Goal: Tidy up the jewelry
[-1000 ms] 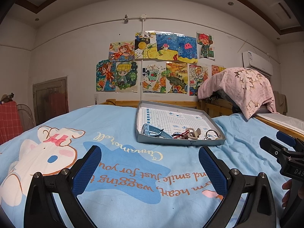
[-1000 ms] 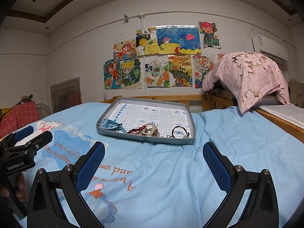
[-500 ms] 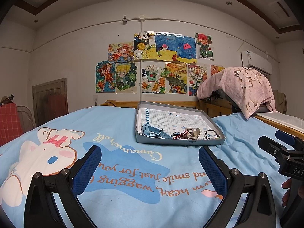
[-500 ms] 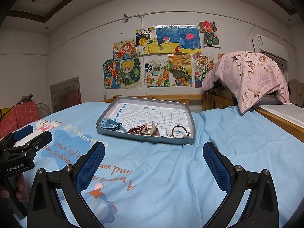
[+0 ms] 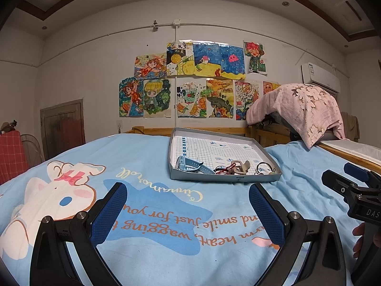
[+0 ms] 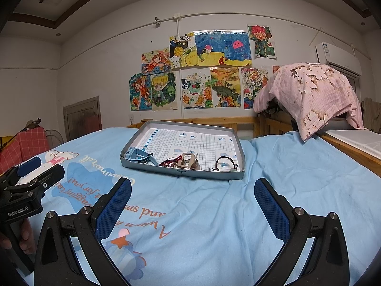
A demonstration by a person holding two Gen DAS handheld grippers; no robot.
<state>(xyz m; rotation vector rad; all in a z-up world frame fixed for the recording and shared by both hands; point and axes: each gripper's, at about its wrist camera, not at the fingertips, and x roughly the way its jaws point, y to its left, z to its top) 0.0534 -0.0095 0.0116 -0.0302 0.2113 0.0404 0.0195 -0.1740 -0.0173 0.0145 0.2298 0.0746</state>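
Am holding both tools, left tool (image 5: 188, 205) and right tool (image 6: 193, 196), spread apart, empty, short of tray (image 6: 152, 166). Jewelry (image 6: 181, 162) lying tangled along tray's near wall. Risk: am snagging several pieces together; soft bed (image 6: 214, 214) tipping tray.

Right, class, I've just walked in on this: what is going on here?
A person holds two grippers above a blue bedspread, both open and empty. The left gripper and right gripper point toward a grey tray. In its near end lie a blue watch, a red cord, a beige piece and a dark loop. Nothing is picked up yet.
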